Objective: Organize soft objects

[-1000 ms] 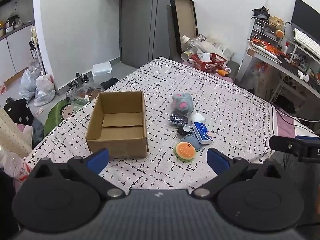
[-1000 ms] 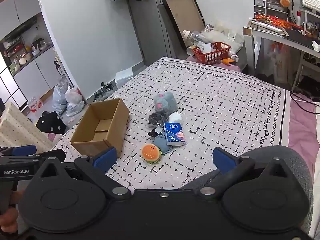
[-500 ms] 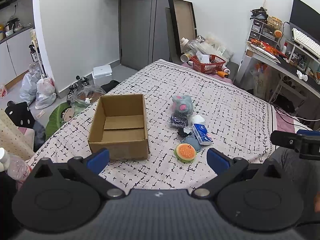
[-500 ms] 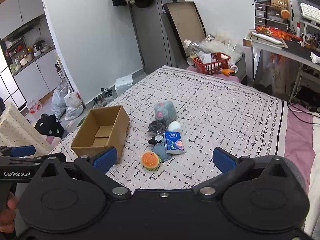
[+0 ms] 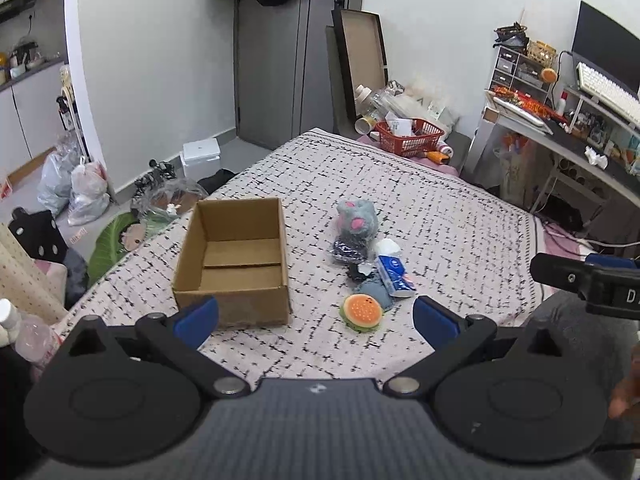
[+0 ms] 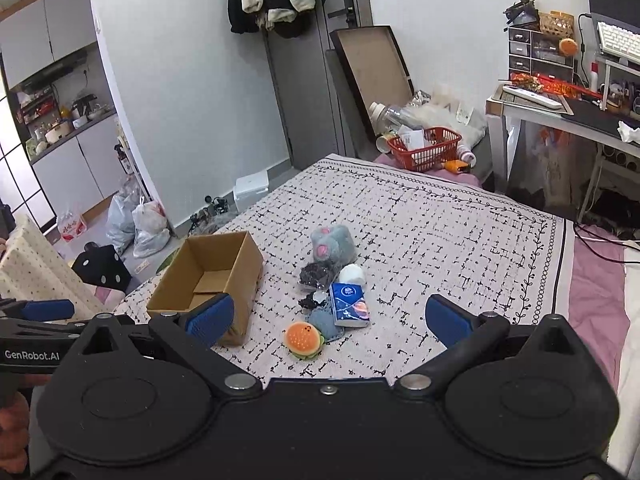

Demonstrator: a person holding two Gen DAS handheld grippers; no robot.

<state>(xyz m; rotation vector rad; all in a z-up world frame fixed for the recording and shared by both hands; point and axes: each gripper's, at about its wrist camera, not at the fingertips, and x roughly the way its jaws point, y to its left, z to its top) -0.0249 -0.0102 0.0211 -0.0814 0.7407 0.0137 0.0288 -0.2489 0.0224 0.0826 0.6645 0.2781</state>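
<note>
An open, empty cardboard box (image 5: pixel 236 256) (image 6: pixel 208 280) sits on the bed's left side. To its right lies a cluster of soft things: a grey plush mouse (image 5: pixel 357 218) (image 6: pixel 333 243), a dark bagged item (image 5: pixel 347 251), a white ball (image 6: pixel 352 274), a blue tissue pack (image 5: pixel 394 276) (image 6: pixel 349 305), a blue-grey pouch (image 6: pixel 325 320) and a burger toy (image 5: pixel 361 313) (image 6: pixel 303 339). My left gripper (image 5: pixel 316 318) is open and empty, held above the bed's near edge. My right gripper (image 6: pixel 328 320) is open and empty, also back from the pile.
The bed (image 5: pixel 440 224) has a black-and-white patterned cover. A red basket (image 5: pixel 410 137) stands at its far end. A desk (image 5: pixel 560 136) with clutter is at the right. Bags (image 5: pixel 76 192) and a white box (image 5: pixel 200 156) lie on the floor at the left.
Both grippers have risen and tilted up a little, so more of the room shows. Nothing on the bed has moved; both grippers stay open.
</note>
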